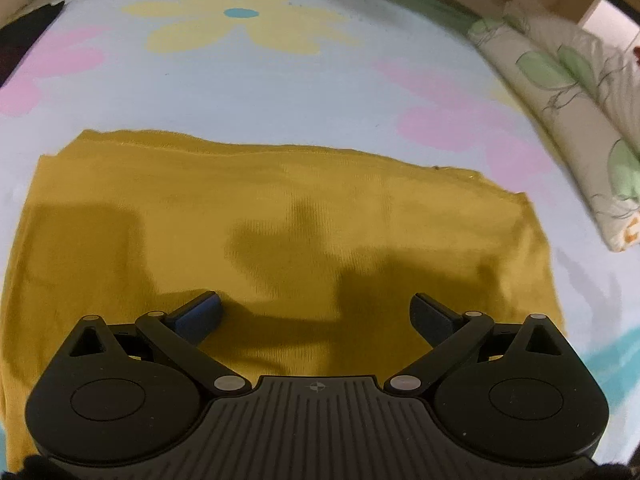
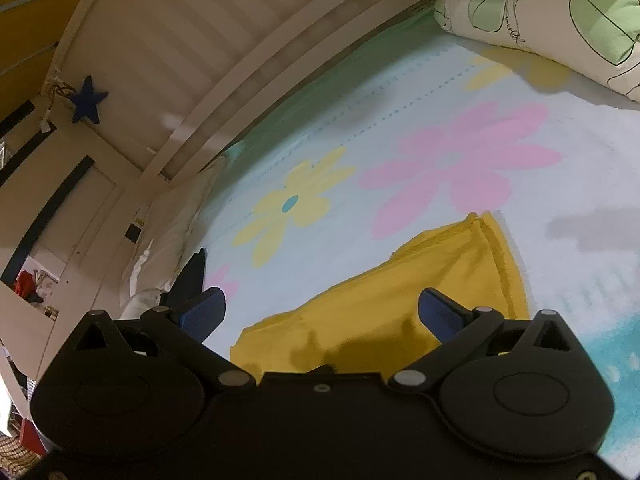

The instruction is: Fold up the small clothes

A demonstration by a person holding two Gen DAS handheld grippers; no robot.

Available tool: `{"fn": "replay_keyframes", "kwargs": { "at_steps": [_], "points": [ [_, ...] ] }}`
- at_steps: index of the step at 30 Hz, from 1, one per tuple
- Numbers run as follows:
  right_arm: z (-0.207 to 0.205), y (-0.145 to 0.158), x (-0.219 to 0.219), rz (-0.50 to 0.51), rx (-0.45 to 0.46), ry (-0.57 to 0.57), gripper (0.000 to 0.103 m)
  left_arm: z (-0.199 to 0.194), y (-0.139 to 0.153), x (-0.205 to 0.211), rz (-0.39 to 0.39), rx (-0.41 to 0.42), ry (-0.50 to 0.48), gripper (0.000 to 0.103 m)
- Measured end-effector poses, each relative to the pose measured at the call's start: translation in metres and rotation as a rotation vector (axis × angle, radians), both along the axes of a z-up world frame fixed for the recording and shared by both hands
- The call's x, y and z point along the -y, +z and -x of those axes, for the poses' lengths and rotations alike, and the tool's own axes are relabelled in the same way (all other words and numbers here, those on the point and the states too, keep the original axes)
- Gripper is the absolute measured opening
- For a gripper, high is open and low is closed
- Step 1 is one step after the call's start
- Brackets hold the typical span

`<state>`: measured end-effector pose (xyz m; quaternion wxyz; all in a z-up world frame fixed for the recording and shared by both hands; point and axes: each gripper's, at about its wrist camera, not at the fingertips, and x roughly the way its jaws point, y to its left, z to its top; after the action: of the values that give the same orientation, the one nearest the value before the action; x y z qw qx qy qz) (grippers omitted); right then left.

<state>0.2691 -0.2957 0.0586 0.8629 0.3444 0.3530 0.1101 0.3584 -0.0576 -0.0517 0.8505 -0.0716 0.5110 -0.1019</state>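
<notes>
A mustard-yellow garment (image 1: 280,224) lies folded flat in a rough rectangle on the flowered bed sheet (image 1: 256,92). My left gripper (image 1: 316,308) hovers over its near part, open, with nothing between the blue-padded fingers (image 1: 200,314). In the right wrist view the same yellow garment (image 2: 400,292) shows as a wedge with a layered folded edge at its far right corner. My right gripper (image 2: 322,312) is above its near end, tilted, open and empty.
A pillow with green leaf print (image 1: 568,112) lies along the right side of the bed, seen too as the leaf pillow (image 2: 560,12) at the top right. A white slatted bed rail (image 2: 192,72) runs along the far side. A dark cloth (image 2: 192,276) lies at the sheet's left edge.
</notes>
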Motion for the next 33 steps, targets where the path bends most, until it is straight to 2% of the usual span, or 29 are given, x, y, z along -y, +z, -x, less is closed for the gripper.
{"fn": "replay_keyframes", "kwargs": {
  "at_steps": [3,7,11,19,22,27,33],
  "points": [
    [-0.001,0.001,-0.001,-0.008,0.005,0.005,0.103,-0.006,-0.001,0.006,-0.040,-0.008,-0.011,0.102],
    [-0.001,0.004,-0.002,-0.022,0.015,0.008,0.103,-0.007,0.000,0.007,-0.047,-0.015,-0.024,0.102],
    [0.001,0.005,-0.002,-0.037,0.019,0.013,0.103,-0.002,0.011,-0.001,0.019,0.010,-0.012,0.102],
    [-0.003,-0.005,0.000,-0.033,-0.018,0.003,0.103,0.044,0.028,-0.007,0.126,0.024,-0.054,0.102],
    [-0.006,-0.009,-0.003,-0.024,-0.033,0.016,0.103,0.052,0.023,-0.010,0.160,0.002,-0.061,0.102],
    [-0.009,-0.015,-0.009,0.007,-0.059,0.035,0.103,0.051,0.003,-0.013,0.190,-0.079,-0.099,0.102],
    [-0.014,-0.032,-0.008,0.051,-0.102,0.064,0.103,0.050,0.000,-0.014,0.187,-0.072,-0.148,0.102]
  ]
}}
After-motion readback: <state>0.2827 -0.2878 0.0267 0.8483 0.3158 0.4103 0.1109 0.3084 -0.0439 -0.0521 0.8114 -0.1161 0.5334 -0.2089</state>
